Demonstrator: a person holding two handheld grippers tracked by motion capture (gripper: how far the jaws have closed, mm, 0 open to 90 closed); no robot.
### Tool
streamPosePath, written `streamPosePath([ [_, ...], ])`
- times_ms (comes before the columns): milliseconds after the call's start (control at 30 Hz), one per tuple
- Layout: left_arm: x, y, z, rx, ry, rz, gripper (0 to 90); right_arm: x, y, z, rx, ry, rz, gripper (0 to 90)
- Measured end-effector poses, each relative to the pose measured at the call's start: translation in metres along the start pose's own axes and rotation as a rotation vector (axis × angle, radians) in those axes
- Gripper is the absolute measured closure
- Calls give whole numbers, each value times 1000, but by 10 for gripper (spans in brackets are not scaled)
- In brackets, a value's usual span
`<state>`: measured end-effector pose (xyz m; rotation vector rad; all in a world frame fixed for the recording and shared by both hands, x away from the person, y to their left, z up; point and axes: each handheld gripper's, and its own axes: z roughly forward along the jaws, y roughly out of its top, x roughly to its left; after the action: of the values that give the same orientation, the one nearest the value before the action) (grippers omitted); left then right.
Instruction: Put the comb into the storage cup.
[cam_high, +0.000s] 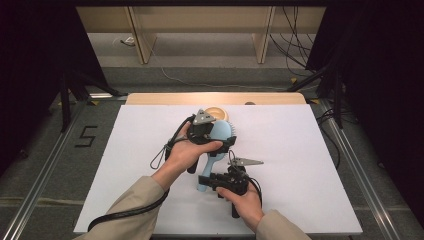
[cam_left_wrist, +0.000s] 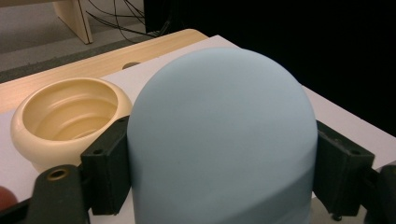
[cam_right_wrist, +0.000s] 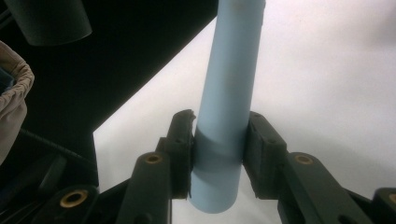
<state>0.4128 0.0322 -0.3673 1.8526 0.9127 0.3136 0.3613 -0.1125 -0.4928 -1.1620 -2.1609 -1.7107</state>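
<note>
Right claw (cam_right_wrist: 218, 154) clamps the blue hairbrush (cam_high: 218, 142) handle; left claw (cam_left_wrist: 222, 168) clamps its head.

A white table (cam_high: 300, 165) holds a blue brush (cam_high: 218, 145) at its middle, head far, handle near. The left gripper (cam_high: 212, 142) grips the head; the right gripper (cam_high: 206, 181) clamps the handle end. A yellow bowl (cam_high: 218, 113) sits just beyond the brush head.

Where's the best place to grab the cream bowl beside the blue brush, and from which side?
Grip the cream bowl by its rim, coming from above with one finger inside and one outside. It stands upright with its mouth open, and its bulging rounded wall would probably slip out of a side pinch. The blue hairbrush crowds its near side.
</note>
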Motion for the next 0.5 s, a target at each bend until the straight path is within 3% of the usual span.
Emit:
streamPosePath([
  [500, 0, 0, -3, 2, -5, 3, 196, -1, 0, 0, -13, -14, -7, 615],
])
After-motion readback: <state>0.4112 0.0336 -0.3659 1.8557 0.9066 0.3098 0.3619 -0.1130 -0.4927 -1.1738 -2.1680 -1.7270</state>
